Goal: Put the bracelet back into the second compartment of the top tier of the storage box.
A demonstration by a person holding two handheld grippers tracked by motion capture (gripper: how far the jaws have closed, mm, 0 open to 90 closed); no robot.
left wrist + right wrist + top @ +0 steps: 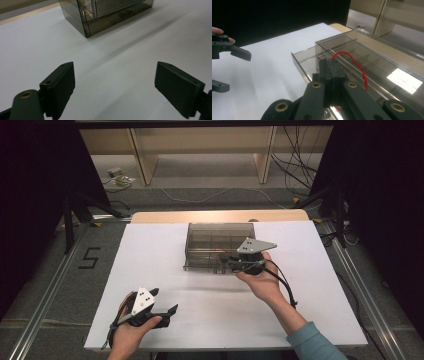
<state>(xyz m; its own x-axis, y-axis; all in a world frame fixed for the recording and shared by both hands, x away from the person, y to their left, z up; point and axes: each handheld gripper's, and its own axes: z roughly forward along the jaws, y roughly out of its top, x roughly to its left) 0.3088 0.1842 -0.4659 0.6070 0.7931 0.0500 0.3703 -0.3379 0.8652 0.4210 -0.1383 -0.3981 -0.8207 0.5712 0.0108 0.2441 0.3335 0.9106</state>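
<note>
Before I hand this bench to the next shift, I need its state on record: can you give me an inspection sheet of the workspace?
Surface: white table top, bare around the box.
Job's things: smoky clear drawer organiser box; a lower drawer pulled out; a red string pinched in the right gripper.
Clutter: nothing seen.
Grippers: left gripper low over the near table edge, fingers wide apart, nothing between them; right gripper shut on the red string at the open drawer.
Cables: a black cable trails from the right gripper.
Surroundings: wooden shelving, loose floor wires.
</note>
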